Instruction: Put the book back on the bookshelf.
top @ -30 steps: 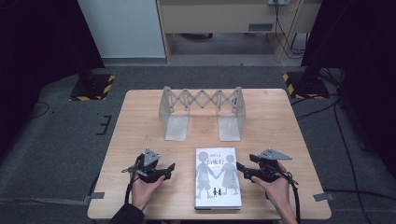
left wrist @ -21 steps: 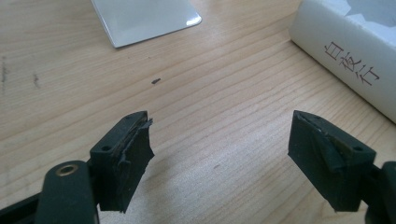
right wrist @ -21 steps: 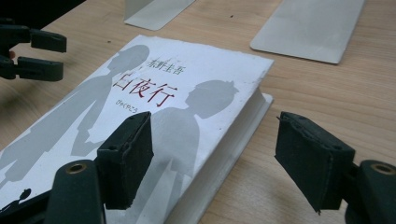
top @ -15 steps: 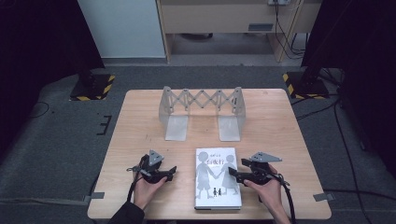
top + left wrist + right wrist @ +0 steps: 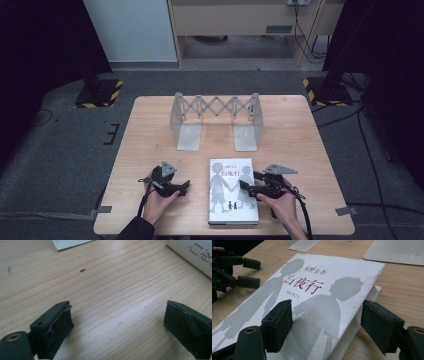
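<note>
Bare surface (image 5: 150,135) at left and right; extendable bookend rack (image 5: 215,117) blocks far centre; book (image 5: 232,192) occupies near centre.

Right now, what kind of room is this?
Probably a lab or recording room: a lone wooden table on grey carpet, dark curtains at the sides, stands with yellow-black striped feet, and cables across the floor.

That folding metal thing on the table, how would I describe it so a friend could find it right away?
Start at the wooden table and look to its far half, beyond the white book. There stands the expanding bookend rack: two grey metal end plates joined by a zigzag scissor lattice. It is the one upright, see-through metal piece; the book lies flat.
</note>
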Demonstrator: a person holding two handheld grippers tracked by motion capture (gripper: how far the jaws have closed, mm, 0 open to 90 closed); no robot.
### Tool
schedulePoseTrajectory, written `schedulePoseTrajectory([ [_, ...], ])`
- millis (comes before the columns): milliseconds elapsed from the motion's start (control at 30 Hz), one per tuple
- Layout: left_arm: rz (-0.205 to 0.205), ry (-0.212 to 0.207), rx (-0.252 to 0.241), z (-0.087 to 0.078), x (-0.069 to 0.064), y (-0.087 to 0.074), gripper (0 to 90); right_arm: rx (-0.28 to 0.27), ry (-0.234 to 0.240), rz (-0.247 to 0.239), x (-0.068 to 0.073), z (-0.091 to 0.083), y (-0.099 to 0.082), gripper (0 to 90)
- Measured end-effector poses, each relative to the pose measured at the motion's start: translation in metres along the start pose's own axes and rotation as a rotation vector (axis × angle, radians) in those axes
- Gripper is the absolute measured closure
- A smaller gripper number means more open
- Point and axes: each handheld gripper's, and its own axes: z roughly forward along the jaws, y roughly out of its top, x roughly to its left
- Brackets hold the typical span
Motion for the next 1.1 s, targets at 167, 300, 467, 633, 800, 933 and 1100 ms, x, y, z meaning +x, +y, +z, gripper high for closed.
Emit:
schedulePoseTrajectory([
  [167,-0.021,0.009,0.01,0.001,0.001,0.0,0.4,0.001,0.0,-0.011,0.0,0.001,0.0,25.3],
  [300,-0.024,0.01,0.011,0.001,0.001,0.0,0.0,-0.008,-0.011,-0.018,0.002,-0.001,0.003,27.1],
  [467,-0.023,0.01,0.011,0.001,0.001,0.0,0.0,-0.047,-0.014,-0.027,0.004,-0.006,0.008,28.9],
  [633,-0.022,0.01,0.011,0.001,0.001,0.0,0.0,-0.079,0.008,-0.027,0.006,-0.006,0.014,29.2],
  [800,-0.023,0.01,0.011,0.001,0.001,0.0,0.0,-0.096,0.033,-0.005,0.009,-0.003,0.017,28.5],
  [933,-0.022,0.009,0.011,0.002,0.001,0.001,0.0,-0.115,0.054,0.018,0.01,-0.002,0.019,28.5],
  [1100,-0.022,0.009,0.012,0.002,0.001,0.001,0.0,-0.103,0.061,0.025,0.013,0.004,0.019,28.1],
])
